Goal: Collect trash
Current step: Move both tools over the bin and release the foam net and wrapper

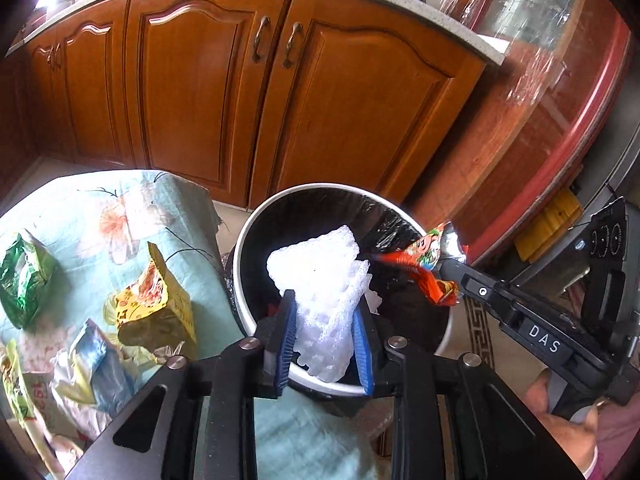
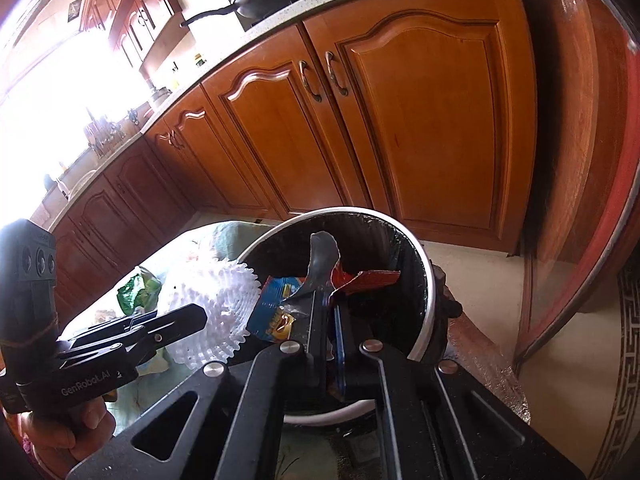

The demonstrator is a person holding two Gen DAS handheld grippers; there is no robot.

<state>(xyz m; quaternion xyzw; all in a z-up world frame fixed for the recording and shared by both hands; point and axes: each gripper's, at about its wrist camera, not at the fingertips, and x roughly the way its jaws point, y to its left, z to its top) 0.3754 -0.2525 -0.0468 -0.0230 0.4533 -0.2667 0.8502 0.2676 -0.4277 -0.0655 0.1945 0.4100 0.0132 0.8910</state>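
From the left wrist, the left hand-held gripper (image 1: 326,320) has its 2 blue pads set a little apart on either side of a white foam net (image 1: 320,280), which sits between them and hangs over the near rim of the round trash bin (image 1: 244,256); whether the pads press on the foam or only flank it is hard to tell. The bin's white rim rings a black liner, and most of its mouth beyond the foam is free. To the left, touching the bin's side, the cloth-covered worktop (image 1: 120,208) carries a green wrapper (image 1: 24,276), a yellow packet (image 1: 156,300) and a blue-and-white wrapper (image 1: 96,364), all well back from the edge facing the bin. At the bin's right rim the right hand-held gripper (image 1: 448,276) reaches in with a red wrapper (image 1: 424,268). Wooden cabinet doors (image 1: 200,92) stand behind, with bare floor between them and the bin. From the right wrist, the right hand-held gripper (image 2: 326,300) is nearly closed, pinching the red wrapper (image 2: 368,278) and a silvery strip over the open bin (image 2: 424,320), inside its rim. The left hand-held gripper (image 2: 192,320) comes in from the left beside the foam net (image 2: 216,308), and a blue packet (image 2: 276,308) lies between foam and fingers.
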